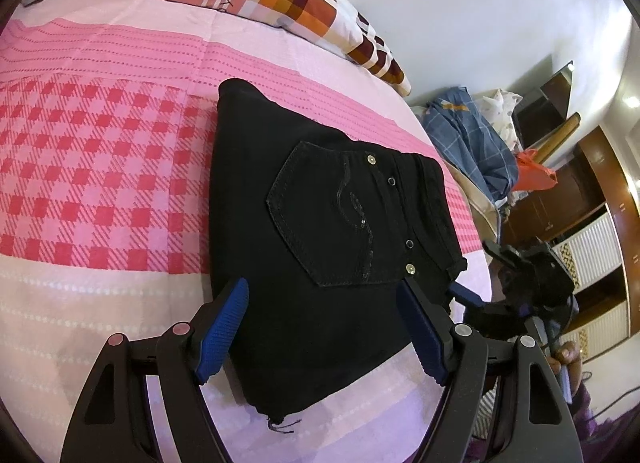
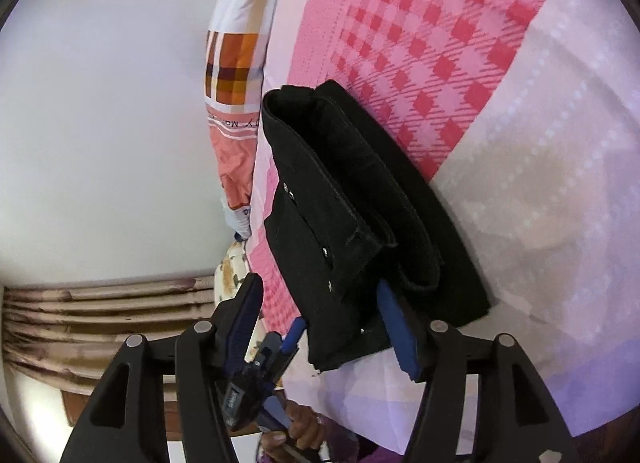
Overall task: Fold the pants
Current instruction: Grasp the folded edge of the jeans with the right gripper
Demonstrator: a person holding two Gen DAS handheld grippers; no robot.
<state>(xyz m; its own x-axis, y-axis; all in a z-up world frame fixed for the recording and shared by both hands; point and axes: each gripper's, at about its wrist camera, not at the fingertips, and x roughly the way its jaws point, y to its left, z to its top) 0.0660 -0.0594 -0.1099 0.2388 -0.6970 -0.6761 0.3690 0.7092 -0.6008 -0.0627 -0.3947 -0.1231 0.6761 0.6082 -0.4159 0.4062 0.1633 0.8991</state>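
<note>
Your pants lie folded into a thick black bundle on the pink checked bedspread, back pocket facing up with its rivets showing. In your left wrist view the bundle fills the centre and runs from about 11 o'clock down to 6 o'clock, where a loose thread hangs off the hem. Your left gripper hovers over the near end with its blue pads spread wide, one on each side of the fabric and neither pressing on it, so it holds nothing. Your right gripper also stands apart: its jaws are parted, the right pad close to the bundle's near corner, the left pad clear of it, and no cloth is pinched. In that view the layered edges of the fold face you, from 12 o'clock to 5 o'clock. A patterned pillow sits at the bed's far side, at 12 o'clock, well apart from the pants. Your hand grips the left tool's handle at 6 o'clock.
</note>
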